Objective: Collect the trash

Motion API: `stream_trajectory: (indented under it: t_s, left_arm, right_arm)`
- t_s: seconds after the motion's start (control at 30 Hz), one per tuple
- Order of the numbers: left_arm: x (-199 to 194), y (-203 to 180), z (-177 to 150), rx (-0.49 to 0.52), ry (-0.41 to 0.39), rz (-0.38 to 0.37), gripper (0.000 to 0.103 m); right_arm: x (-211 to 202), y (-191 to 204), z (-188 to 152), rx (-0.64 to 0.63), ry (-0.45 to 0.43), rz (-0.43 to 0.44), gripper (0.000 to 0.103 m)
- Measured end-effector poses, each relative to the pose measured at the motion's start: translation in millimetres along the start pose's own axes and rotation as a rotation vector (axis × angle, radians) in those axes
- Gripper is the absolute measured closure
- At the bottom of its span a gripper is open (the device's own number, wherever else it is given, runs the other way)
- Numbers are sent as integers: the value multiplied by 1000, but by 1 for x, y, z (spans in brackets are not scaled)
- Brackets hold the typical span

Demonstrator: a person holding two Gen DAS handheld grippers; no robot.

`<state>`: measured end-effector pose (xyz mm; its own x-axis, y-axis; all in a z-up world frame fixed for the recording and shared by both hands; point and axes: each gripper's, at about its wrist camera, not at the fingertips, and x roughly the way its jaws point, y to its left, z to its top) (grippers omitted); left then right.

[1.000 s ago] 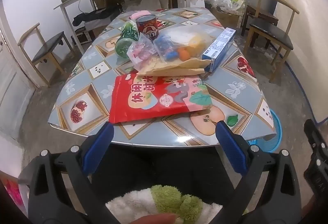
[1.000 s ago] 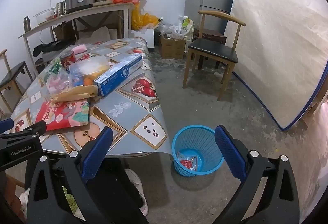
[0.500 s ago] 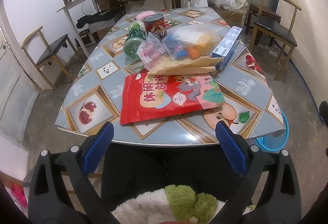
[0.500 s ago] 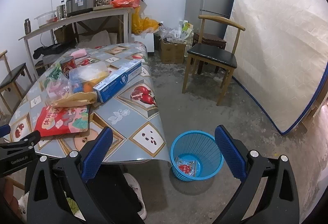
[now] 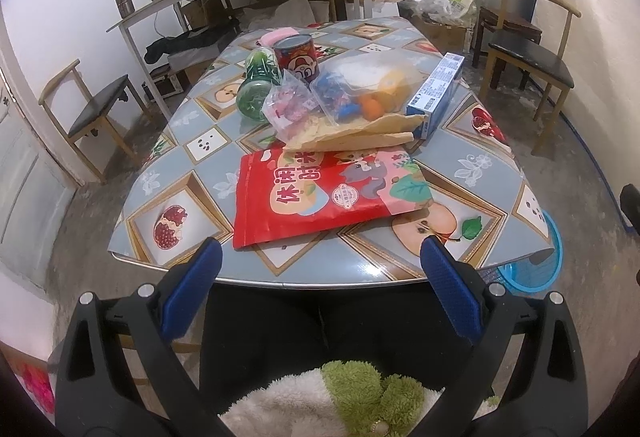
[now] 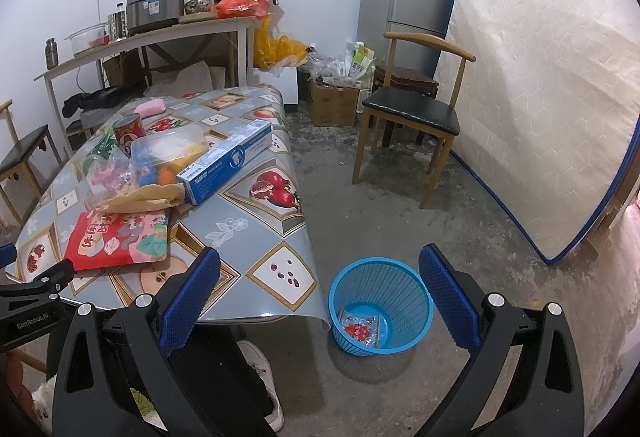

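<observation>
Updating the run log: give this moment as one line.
left hand-held gripper: open, empty | right hand-held gripper: open, empty | red snack bag: on table | blue basket: on floor, holds one wrapper

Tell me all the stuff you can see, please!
snack bag: one, red, table's near end
paper bag: one, brown, behind the snack bag
clear bags: two, see-through, on the paper bag
box: one, blue and white, right of the bags
can: one, red, table's middle
bottle: one, green, lying beside the can
bin: one, blue, floor by the table
left tool: one, open, empty
right tool: one, open, empty
</observation>
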<state>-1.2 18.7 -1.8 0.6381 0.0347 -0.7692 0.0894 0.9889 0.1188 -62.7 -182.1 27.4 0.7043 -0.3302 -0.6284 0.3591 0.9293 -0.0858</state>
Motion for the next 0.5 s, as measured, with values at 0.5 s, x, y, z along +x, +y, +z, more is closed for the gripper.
stream_trajectory:
  t_s: [0.5]
  left_arm:
    - [0, -1, -1, -1, 3, -3, 7]
  right_arm:
    - [1, -1, 0, -4, 2, -3, 6]
